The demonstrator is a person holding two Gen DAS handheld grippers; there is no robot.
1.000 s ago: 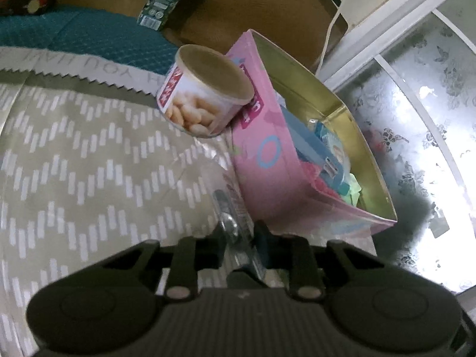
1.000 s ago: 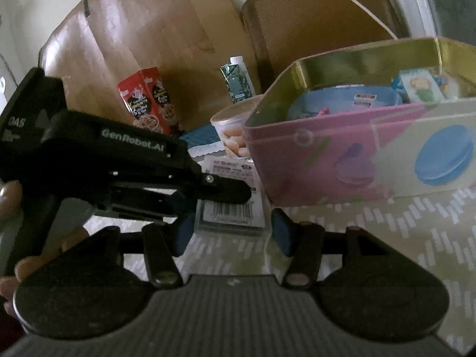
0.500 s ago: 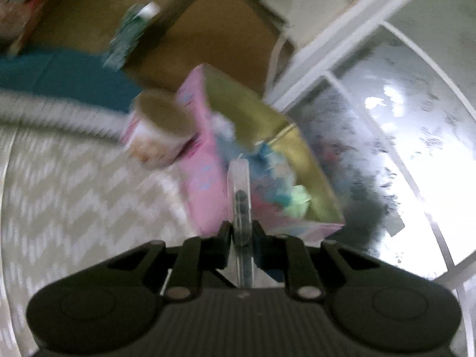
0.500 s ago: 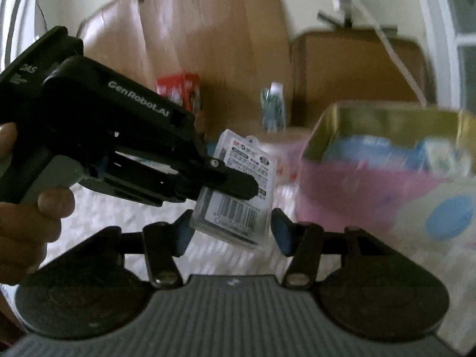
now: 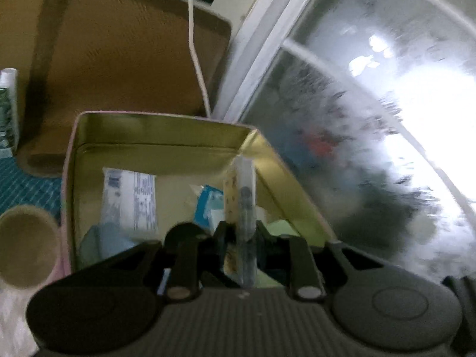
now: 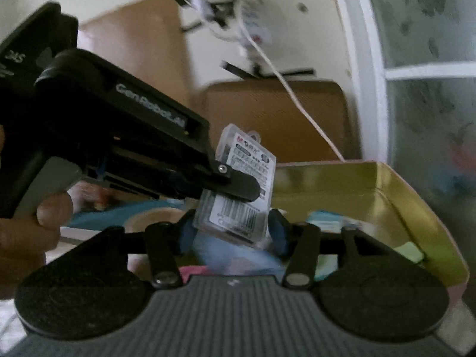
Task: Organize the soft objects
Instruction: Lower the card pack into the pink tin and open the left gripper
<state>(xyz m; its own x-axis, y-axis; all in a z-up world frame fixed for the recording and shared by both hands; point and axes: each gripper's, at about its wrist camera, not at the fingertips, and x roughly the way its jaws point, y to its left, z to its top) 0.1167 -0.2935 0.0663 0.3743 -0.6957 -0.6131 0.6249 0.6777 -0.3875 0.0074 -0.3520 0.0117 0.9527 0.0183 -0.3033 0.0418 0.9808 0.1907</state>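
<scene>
My left gripper is shut on a clear plastic packet, held edge-on above the open pink tin with its gold inside. The tin holds several soft packets, among them a white one and a blue one. In the right wrist view the left gripper holds the packet, its barcode label facing me, over the tin's left side. My right gripper is open and empty just behind the packet.
A round snack cup stands against the tin's left wall. A brown chair back and a white cord are behind the tin. A frosted glass door is at the right. A green carton is at far left.
My left gripper has lifted the packet off the patterned cloth and carried it up and right over the open tin. The right gripper has followed, still open.
</scene>
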